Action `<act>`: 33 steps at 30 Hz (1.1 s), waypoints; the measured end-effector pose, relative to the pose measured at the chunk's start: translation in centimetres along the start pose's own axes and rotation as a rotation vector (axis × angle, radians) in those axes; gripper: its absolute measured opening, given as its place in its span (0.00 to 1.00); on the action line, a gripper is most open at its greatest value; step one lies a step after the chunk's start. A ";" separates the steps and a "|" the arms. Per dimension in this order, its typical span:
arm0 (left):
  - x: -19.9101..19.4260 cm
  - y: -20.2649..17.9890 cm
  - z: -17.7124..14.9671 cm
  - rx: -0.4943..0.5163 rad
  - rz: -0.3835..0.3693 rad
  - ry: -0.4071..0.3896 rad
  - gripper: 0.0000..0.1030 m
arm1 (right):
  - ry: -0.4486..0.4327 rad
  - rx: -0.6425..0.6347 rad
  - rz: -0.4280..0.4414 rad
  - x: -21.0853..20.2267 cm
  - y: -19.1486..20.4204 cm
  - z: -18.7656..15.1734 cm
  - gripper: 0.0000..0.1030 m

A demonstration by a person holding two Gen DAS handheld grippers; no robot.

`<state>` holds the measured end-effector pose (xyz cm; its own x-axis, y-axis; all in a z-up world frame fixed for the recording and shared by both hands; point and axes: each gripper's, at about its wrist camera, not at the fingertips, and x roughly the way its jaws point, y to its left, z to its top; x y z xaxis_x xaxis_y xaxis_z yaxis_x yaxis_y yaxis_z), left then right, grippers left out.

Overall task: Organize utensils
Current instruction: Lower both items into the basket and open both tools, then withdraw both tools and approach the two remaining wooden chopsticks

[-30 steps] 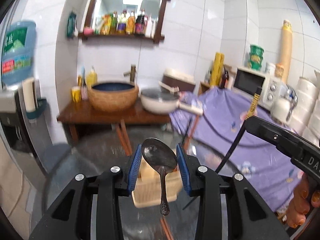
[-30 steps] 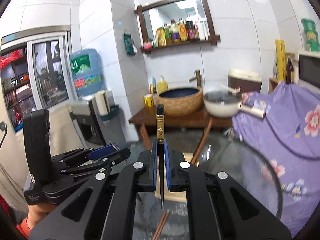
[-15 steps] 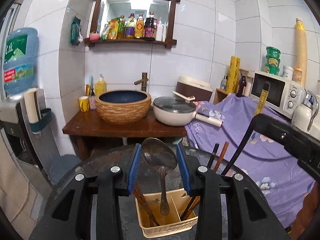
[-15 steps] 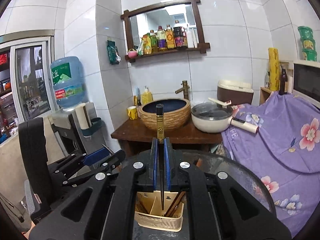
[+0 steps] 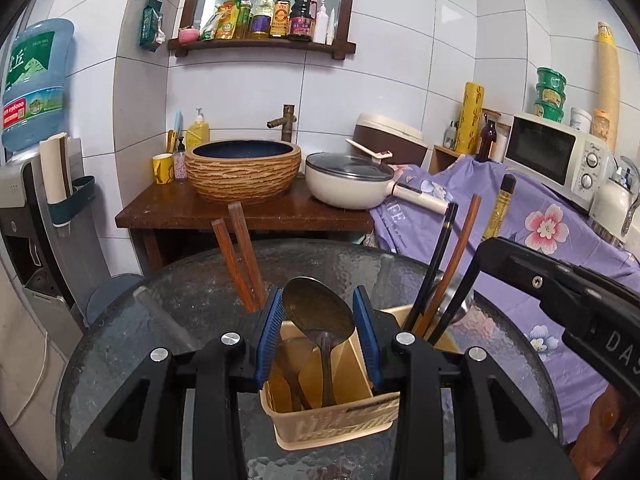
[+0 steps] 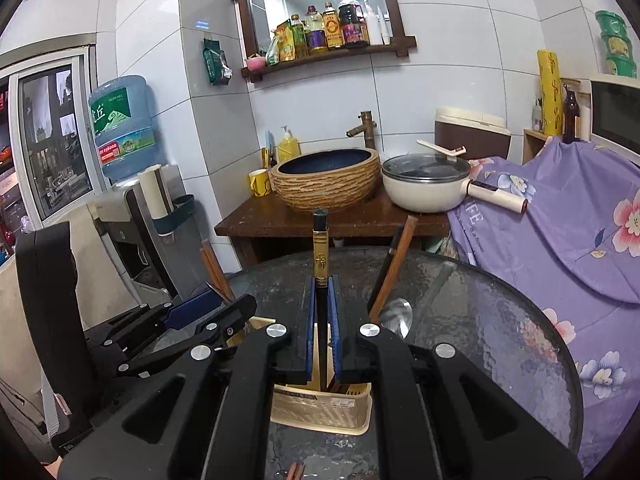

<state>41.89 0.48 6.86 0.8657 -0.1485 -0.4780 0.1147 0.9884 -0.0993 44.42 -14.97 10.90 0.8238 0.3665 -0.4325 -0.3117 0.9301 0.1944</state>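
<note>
My left gripper (image 5: 319, 334) clamps the spoon (image 5: 318, 312) by its slippery steel bowl. My right gripper (image 6: 321, 330) pinches a stiff, light chopstick (image 6: 320, 276) mid-shaft above the holder (image 6: 320, 408).

The right gripper (image 6: 320, 320) clamps a black chopstick (image 6: 320, 264) upright, its lower end reaching into the beige basket (image 6: 320, 412) on the glass table (image 6: 480, 320). Brown chopsticks (image 6: 394, 264) lean out of the basket's far side. The left gripper (image 6: 192, 316) sits left of the basket.
</note>
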 end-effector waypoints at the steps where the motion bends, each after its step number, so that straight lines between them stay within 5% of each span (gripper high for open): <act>1: 0.1 0.0 -0.3 0.001 0.000 0.004 0.34 | 0.006 0.004 0.002 0.2 -0.1 -0.3 0.07; 14: 1.2 0.0 -2.6 0.035 0.020 0.026 0.35 | 0.027 0.030 -0.005 1.6 -1.5 -1.8 0.07; 16: 0.6 0.0 -2.6 0.038 0.016 0.013 0.43 | 0.012 0.031 -0.006 1.3 -1.7 -1.9 0.07; 18: -0.6 -0.1 -2.6 0.036 0.009 -0.018 0.62 | 0.006 0.035 0.002 1.0 -2.0 -2.0 0.08; 20: -2.1 -0.2 -2.9 0.037 0.009 -0.051 0.68 | -0.001 0.032 -0.005 0.4 -2.1 -2.3 0.13; 22: -3.1 -0.2 -3.3 0.041 0.007 -0.054 0.74 | -0.013 0.033 -0.008 -0.4 -2.3 -2.8 0.42; 23: -3.7 0.0 -3.7 0.042 0.013 -0.047 0.78 | -0.024 0.037 -0.009 -1.1 -2.3 -3.2 0.47; 26: -5.3 0.7 -5.2 0.025 0.009 -0.016 0.85 | -0.018 0.020 -0.023 -2.4 -2.2 -4.5 0.49; 33: -7.6 2.9 -10.2 0.036 0.086 0.082 0.85 | 0.164 -0.034 -0.030 -3.6 -0.6 -11.5 0.53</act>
<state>30.67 4.13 1.31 0.8306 -0.0636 -0.5532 0.0606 0.9979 -0.0238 36.23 -16.56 2.21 0.7458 0.3351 -0.5757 -0.3060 0.9400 0.1507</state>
